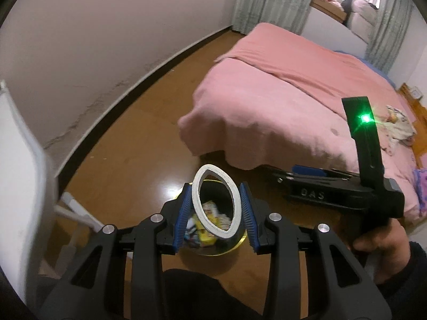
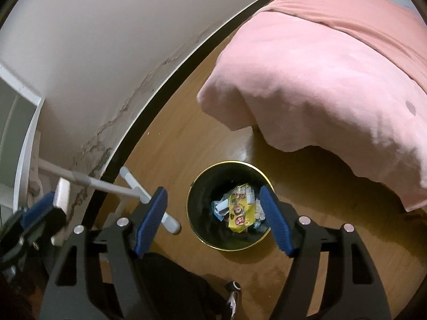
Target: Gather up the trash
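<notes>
so the left hand-held gripper (image 1: 216, 208) is clamped on a white tape roll (image 1: 215, 202), squeezed between the blue pads (image 1: 184, 214) so the ring looks a bit oval, and it hangs right above the trash bin (image 2: 193, 213) on the wooden floor (image 1: 128, 165). the bin is black inside with a gold rim and sits just beside the corner of the bed (image 1: 280, 101), which has a pink blanket drooping over the edge. inside the bin there's a yellow snack wrapper (image 2: 238, 210) on top of some other crumpled packaging. the right hand-held gripper (image 2: 213, 218) is released, jaws spread wide with nothing in them, also hovering over the bin from higher up. in the left wrist view you can see a green light on the right one. a white rod thing (image 2: 106, 185) lies on the floor near the wall.
</notes>
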`<action>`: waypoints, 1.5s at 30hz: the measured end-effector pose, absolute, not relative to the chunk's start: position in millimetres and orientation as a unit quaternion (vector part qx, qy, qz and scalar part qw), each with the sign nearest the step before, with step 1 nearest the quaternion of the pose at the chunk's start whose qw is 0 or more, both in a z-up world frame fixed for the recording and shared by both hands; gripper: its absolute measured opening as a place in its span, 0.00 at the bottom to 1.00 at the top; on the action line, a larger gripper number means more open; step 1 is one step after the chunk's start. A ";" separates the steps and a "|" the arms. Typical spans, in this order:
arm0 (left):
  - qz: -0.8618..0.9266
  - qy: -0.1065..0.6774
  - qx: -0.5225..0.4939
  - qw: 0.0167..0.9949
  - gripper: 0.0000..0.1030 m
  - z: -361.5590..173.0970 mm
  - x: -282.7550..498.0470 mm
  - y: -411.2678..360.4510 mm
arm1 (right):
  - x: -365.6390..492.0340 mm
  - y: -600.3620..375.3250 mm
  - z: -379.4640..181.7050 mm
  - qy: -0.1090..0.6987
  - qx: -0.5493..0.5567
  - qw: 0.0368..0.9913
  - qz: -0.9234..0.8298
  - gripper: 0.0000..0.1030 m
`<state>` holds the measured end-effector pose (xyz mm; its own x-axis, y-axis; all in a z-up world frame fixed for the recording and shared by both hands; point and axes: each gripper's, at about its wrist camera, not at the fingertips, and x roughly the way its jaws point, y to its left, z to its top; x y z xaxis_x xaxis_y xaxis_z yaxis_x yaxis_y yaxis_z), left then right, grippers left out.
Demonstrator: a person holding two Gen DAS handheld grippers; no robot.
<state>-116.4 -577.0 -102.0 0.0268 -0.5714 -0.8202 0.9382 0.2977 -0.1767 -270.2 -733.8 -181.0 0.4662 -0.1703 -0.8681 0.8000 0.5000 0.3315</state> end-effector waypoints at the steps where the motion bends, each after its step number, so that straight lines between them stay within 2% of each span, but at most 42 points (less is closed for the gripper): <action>1: -0.559 0.431 0.211 0.676 0.37 -102.6 -118.4 -580.0 | -273.2 -736.0 -180.1 0.404 0.388 0.763 -0.323 0.68; 2: -0.563 0.433 0.208 0.672 0.45 -103.2 -119.6 -581.3 | -276.0 -737.5 -179.0 0.400 0.390 0.762 -0.327 0.68; 3: -0.566 0.434 0.206 0.670 0.57 -102.7 -121.0 -582.4 | -278.5 -739.1 -177.9 0.396 0.393 0.762 -0.329 0.68; 4: -0.565 0.432 0.205 0.672 0.61 -102.1 -121.8 -582.5 | -280.7 -740.4 -176.9 0.393 0.394 0.761 -0.331 0.68; 9: -0.562 0.422 0.205 0.681 0.72 -95.0 -120.8 -577.4 | -285.2 -741.0 -169.3 0.387 0.395 0.763 -0.335 0.70; 10: -0.561 0.420 0.203 0.684 0.73 -91.8 -119.3 -573.8 | -284.1 -740.0 -166.8 0.388 0.391 0.765 -0.334 0.72; 12: -0.553 0.413 0.199 0.695 0.83 -82.5 -114.6 -563.0 | -279.5 -733.2 -158.9 0.390 0.379 0.771 -0.333 0.75; 15: -0.539 0.396 0.192 0.718 0.90 -64.1 -106.0 -539.4 | -265.9 -720.3 -142.2 0.393 0.349 0.786 -0.326 0.83; 21: -0.472 0.363 0.160 0.787 0.94 -13.2 -60.2 -438.9 | -198.9 -657.4 -77.4 0.384 0.254 0.846 -0.269 0.91; 30: -0.255 0.351 0.094 0.896 0.94 31.1 14.9 -235.6 | -69.3 -497.6 10.5 0.356 0.124 0.922 -0.091 0.93; 37: -0.103 0.351 0.033 0.930 0.94 41.0 24.3 -95.7 | -15.0 -401.8 27.0 0.354 0.072 0.933 0.000 0.93; 45: -0.042 0.363 0.019 0.931 0.94 33.6 4.8 -28.5 | -4.2 -350.0 20.8 0.367 0.057 0.928 0.026 0.93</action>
<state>4.8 -28.5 33.6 0.7326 -0.0653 -0.6775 0.0922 0.9957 0.0037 -4.2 -350.0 20.8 0.7300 0.0890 -0.6776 -0.0061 0.9923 0.1237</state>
